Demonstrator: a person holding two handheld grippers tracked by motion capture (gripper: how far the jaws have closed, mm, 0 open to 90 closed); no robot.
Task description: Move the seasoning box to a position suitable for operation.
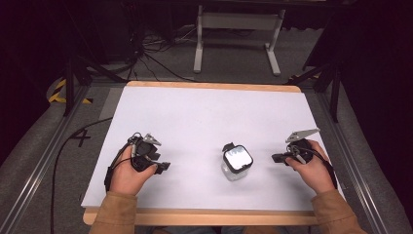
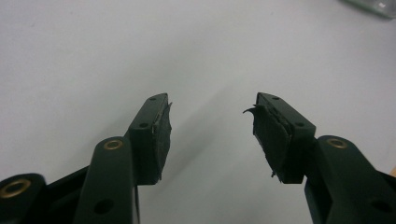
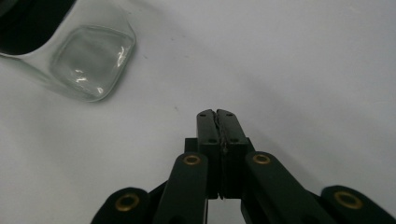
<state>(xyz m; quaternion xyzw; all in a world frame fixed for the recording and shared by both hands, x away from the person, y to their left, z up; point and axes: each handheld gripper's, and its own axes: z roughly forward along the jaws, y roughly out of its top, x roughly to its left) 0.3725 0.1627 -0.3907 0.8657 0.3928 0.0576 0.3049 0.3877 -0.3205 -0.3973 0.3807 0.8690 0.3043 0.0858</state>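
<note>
So at the bottom of the high view you've got two sleeved forearms coming in, one hand-held gripper each, both parked low on the white worktop (image 1: 204, 112). The left hand-held gripper (image 1: 163, 166) sits lower left of the frame with its jaws spread wide and nothing between them; in the left gripper view (image 2: 212, 128) the pads (image 2: 161, 135) look pretty chewed up at the edges, with bits of rubber peeling. The right hand-held gripper (image 1: 275, 157) is at the lower right, jaws pressed together on nothing, which the right gripper view (image 3: 217, 122) shows clearly. Between them, a bit right of centre in the lower half, is a small clear glass jar (image 1: 236, 163) with squarish sides and something dark at its top end. I can't tell whether it's standing or lying over, and the right gripper view just catches its glass base (image 3: 93, 60) at the upper left. Neither tool is touching it yet; the right one is near, the left is further off. My guess is the jar gets picked up next, so the right jaws need opening before going in, or the already open left one could do it. Glass is slippery and those pads are worn, so I'd square up on two flat faces, close slowly, and not nudge it sideways. Beyond the worktop's far edge, it's just dark floor, cables and a white frame leg (image 1: 198, 44).
</note>
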